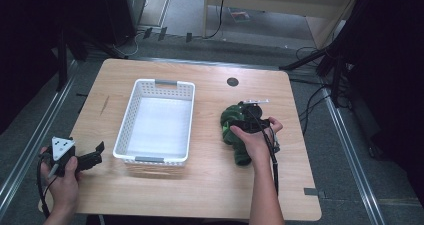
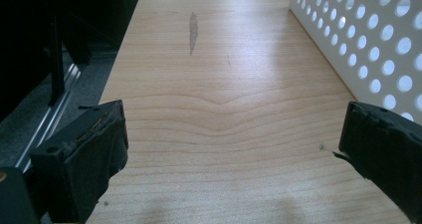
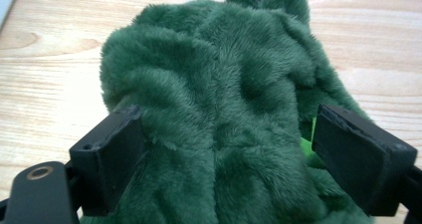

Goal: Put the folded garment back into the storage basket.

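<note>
A dark green plush toy point(image 1: 234, 132) lies on the wooden table to the right of the white basket point(image 1: 128, 116). My right gripper point(image 1: 241, 121) is lowered over the toy, held in the person's hand. In the right gripper view the plush toy point(image 3: 219, 99) bulges up between the two black jaws of the right gripper point(image 3: 224, 134); the left pad brushes the fur and a small gap shows at the right pad. My left gripper point(image 1: 96, 154) rests near the table's front left corner. In the left gripper view the left gripper point(image 2: 234, 144) stands wide apart over bare wood.
The perforated white basket has nothing in it, and its wall point(image 2: 368, 40) runs along the right of the left gripper view. A round cable hole point(image 1: 232, 81) sits at the table's back. Dark stands and cables surround the table point(image 1: 200, 185).
</note>
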The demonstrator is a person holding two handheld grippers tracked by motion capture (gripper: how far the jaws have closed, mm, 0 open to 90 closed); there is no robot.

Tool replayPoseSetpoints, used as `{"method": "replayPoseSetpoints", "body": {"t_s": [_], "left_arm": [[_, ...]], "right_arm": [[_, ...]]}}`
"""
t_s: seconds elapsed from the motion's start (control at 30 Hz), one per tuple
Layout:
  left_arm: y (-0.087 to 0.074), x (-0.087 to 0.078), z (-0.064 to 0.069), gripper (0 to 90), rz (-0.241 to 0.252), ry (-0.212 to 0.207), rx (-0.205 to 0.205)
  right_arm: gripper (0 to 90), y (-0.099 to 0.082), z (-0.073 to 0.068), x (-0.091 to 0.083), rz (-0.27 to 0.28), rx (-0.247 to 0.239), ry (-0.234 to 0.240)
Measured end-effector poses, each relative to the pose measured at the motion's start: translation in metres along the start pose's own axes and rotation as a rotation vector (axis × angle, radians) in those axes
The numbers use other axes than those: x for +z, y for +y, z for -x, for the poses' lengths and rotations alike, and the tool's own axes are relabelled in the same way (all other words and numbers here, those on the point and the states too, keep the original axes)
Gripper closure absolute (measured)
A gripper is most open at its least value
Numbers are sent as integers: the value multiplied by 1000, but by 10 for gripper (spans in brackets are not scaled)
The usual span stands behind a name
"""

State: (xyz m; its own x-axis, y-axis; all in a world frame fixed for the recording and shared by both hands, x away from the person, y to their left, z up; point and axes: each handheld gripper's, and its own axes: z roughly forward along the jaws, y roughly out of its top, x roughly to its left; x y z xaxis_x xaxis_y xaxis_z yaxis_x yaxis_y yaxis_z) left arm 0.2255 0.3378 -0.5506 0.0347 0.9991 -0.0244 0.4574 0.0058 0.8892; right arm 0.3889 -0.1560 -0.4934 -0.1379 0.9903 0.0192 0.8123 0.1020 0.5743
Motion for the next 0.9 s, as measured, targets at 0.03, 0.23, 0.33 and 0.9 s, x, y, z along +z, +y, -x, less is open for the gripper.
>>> {"method": "replayPoseSetpoints", "body": {"t_s": [0.03,0.23,0.33,0.9], "left_arm": [[0,0,0,1,0,0,0],[0,0,0,1,-3,1,8],[0,0,0,1,-4,2,8],[0,0,0,1,-3,0,1]], "right_arm": [[135,0,0,2,-7,4,-1],[145,-2,0,12,-50,34,24],[147,-5,1,17,-71,47,29],[404,-16,-2,22,-68,21,17]]}}
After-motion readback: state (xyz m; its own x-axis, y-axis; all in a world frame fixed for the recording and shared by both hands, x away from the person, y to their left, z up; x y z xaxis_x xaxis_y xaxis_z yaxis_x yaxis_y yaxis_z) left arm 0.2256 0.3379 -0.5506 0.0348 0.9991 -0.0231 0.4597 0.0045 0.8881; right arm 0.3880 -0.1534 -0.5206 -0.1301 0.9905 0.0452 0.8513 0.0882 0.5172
